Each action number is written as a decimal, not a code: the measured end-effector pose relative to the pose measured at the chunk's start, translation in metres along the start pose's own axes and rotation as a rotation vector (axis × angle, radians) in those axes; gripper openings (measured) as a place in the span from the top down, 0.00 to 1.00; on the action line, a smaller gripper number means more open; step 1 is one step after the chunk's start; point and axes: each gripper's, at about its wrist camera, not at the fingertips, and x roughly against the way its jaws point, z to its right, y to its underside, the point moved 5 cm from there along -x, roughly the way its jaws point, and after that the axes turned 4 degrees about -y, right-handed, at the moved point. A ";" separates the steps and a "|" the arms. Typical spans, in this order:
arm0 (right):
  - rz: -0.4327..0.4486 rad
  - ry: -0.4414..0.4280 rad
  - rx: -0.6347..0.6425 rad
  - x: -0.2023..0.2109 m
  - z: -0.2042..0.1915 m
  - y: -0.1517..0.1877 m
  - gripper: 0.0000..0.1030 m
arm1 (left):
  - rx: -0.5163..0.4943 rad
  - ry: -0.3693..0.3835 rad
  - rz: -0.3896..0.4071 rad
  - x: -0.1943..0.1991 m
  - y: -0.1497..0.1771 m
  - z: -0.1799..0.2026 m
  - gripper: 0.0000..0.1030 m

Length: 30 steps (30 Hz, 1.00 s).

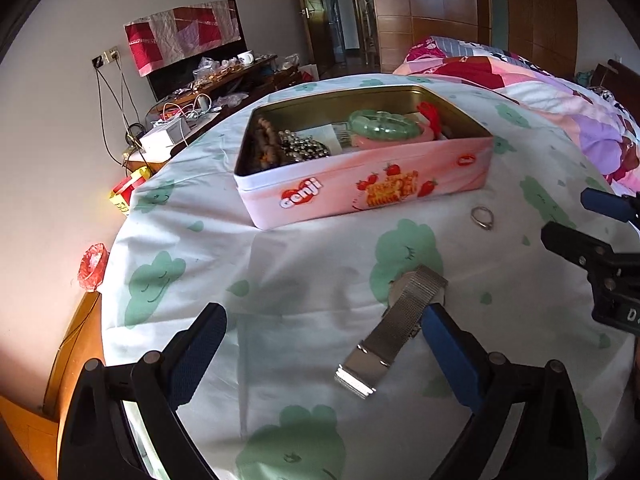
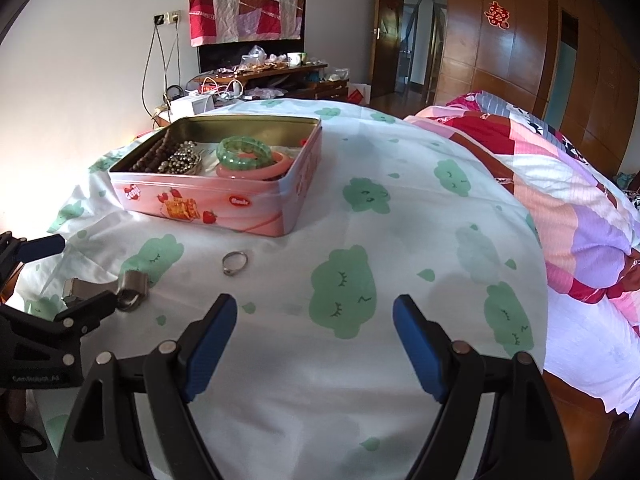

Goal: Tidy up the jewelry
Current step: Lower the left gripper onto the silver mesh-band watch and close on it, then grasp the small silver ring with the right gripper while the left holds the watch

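The left tool [image 1: 324, 344] gapes around the silver mesh-band watch [image 1: 400, 320], the right tool [image 2: 314, 336] likewise released, with the pink rectangular tin [image 1: 360, 188] at twelve o'clock.

Home bedroom.
Bed [image 2: 400, 208] with cloud-print sheet, patchwork quilt [image 2: 560, 200], wooden wardrobe [image 2: 500, 60], cluttered sideboard [image 2: 280, 76], open door [image 2: 416, 40] to hallway.

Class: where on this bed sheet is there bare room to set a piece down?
Free: the sheet between the tin and the quilt. Crowded: the tin's near side, where the ring and the watch lie by the open left gripper.
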 end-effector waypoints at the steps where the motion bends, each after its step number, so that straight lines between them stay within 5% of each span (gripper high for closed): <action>1: -0.001 -0.001 0.002 -0.001 0.000 0.000 0.20 | -0.001 -0.009 0.001 -0.001 -0.001 -0.001 0.05; 8: -0.022 0.001 0.017 -0.008 -0.004 -0.004 0.20 | 0.000 -0.012 0.007 -0.008 -0.009 -0.007 0.27; 10: -0.026 0.003 0.021 -0.009 -0.005 -0.005 0.20 | 0.007 -0.013 0.004 -0.009 -0.012 -0.009 0.47; 16: -0.047 0.023 0.043 -0.013 -0.008 -0.006 0.20 | -0.019 0.015 -0.001 -0.012 -0.015 -0.004 0.85; 30: -0.060 0.005 0.054 -0.015 -0.014 -0.016 0.20 | 0.026 0.004 0.031 -0.004 -0.027 -0.025 0.85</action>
